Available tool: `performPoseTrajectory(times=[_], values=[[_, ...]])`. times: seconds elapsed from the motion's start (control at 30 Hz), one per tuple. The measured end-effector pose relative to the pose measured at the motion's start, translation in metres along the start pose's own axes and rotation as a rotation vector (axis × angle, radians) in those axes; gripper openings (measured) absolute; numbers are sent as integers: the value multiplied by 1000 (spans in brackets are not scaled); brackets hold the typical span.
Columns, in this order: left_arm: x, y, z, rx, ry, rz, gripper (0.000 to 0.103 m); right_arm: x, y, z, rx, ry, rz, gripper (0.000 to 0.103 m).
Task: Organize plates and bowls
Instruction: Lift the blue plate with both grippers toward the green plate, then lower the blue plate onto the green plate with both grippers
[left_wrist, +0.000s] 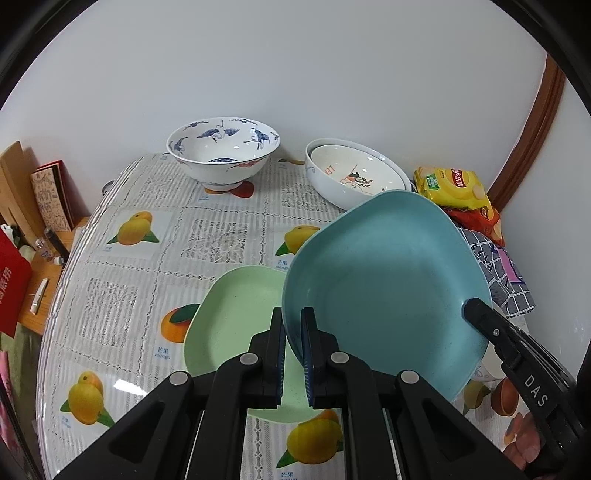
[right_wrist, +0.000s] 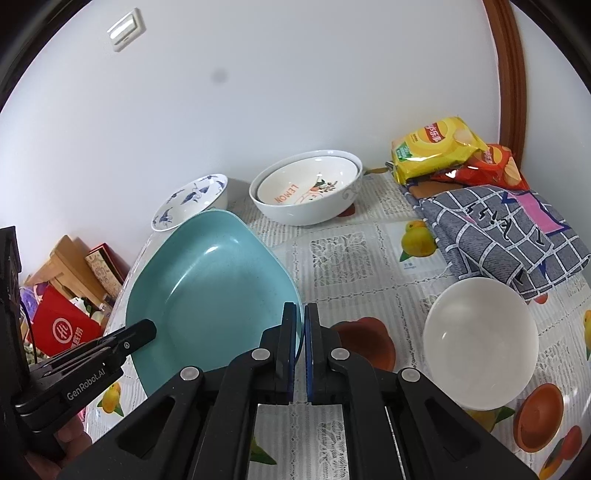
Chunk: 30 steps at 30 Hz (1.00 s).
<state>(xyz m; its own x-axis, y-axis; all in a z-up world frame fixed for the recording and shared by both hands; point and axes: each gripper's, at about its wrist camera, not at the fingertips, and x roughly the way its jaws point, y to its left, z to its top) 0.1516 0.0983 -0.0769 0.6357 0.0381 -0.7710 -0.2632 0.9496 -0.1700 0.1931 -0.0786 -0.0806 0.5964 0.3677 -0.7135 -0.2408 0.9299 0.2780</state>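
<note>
A plain white wall (left_wrist: 295, 74) backs a table covered in a glossy cloth (left_wrist: 147, 280), printed with lace-pattern squares and pictures of mangoes and other fruit. A curved brown wooden trim (right_wrist: 509, 74) runs up the wall at the right.

The blue plate (left_wrist: 384, 280) is a matte, faintly speckled squarish dish with rounded corners and a shallow raised rim. It is held tilted above the table by both tools. The left gripper (left_wrist: 293, 354) has its flat, blue-padded fingers nearly closed on the plate's left rim, one pad on each face. The right gripper (right_wrist: 301, 350) pinches the opposite rim the same way, its jaws all but together with the thin edge between them.

Under the blue plate's left side, a green plate (left_wrist: 236, 317) of the same squarish shape and speckled finish lies flat on the cloth.

Near the wall stands a footed porcelain bowl (left_wrist: 222, 158), glossy white with blue cranes painted inside and out. Just to its right, a shallow cream dish (right_wrist: 308, 184) lettered "LEMON" nests inside a wider white bowl (right_wrist: 306, 214). A smooth, plain white bowl (right_wrist: 480, 343) sits by itself near the right gripper.

At the table's far right corner, a crinkly yellow bag (right_wrist: 432, 147) of crisps overlaps a red bag (right_wrist: 495, 166), both resting beside a folded grey checked towel (right_wrist: 502, 236) with a pink patch. Off the table's left edge, a red box (right_wrist: 62, 332) and wooden pieces are crowded together.
</note>
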Motion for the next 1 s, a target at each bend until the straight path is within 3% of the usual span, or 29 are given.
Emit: performPoseTrajectory(times=[0.57, 1.0], values=[[-13, 26, -12, -44, -11, 43, 9, 3, 26, -6, -56, 5, 51, 4], [0, 49, -17, -85, 15, 55, 10, 24, 43, -12, -95, 39, 59, 4]])
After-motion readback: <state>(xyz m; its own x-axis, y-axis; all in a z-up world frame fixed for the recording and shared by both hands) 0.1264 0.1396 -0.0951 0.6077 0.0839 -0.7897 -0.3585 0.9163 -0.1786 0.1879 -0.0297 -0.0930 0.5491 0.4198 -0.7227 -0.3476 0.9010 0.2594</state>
